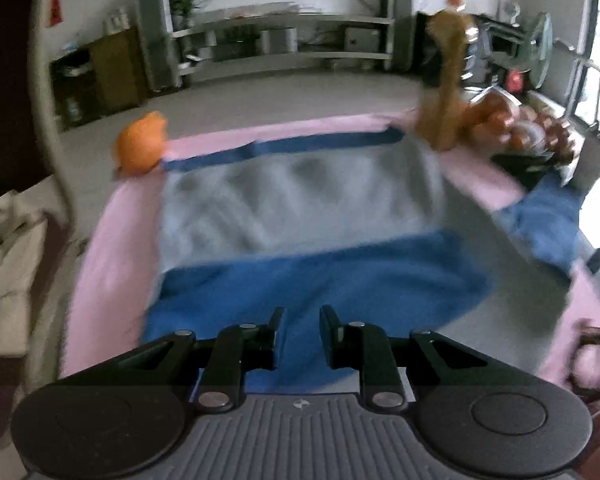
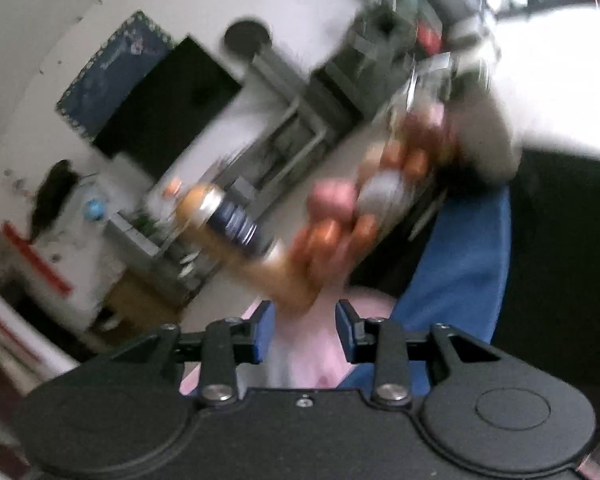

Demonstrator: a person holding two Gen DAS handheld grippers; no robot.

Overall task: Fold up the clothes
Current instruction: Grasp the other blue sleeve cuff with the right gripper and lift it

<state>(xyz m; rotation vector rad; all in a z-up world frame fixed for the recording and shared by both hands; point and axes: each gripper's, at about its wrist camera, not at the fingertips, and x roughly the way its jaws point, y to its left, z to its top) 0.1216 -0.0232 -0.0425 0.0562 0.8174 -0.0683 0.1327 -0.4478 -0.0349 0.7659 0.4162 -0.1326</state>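
Note:
A blue and grey garment (image 1: 300, 220) lies spread on the pink table cover (image 1: 100, 260), with a blue band near me and a blue hem at the far edge. My left gripper (image 1: 302, 330) hovers over its near blue part, open and empty. My right gripper (image 2: 305, 330) is open and empty, tilted, over the pink cover (image 2: 304, 356) with a blue part of the garment (image 2: 460, 264) to its right. The right wrist view is heavily blurred.
An orange fruit (image 1: 140, 148) sits at the far left corner of the cover. A tall bottle of orange drink (image 1: 444, 80) (image 2: 236, 232) stands at the far right corner beside a bag of orange and red fruit (image 1: 516, 120) (image 2: 380, 184). A sofa (image 1: 8, 280) is left.

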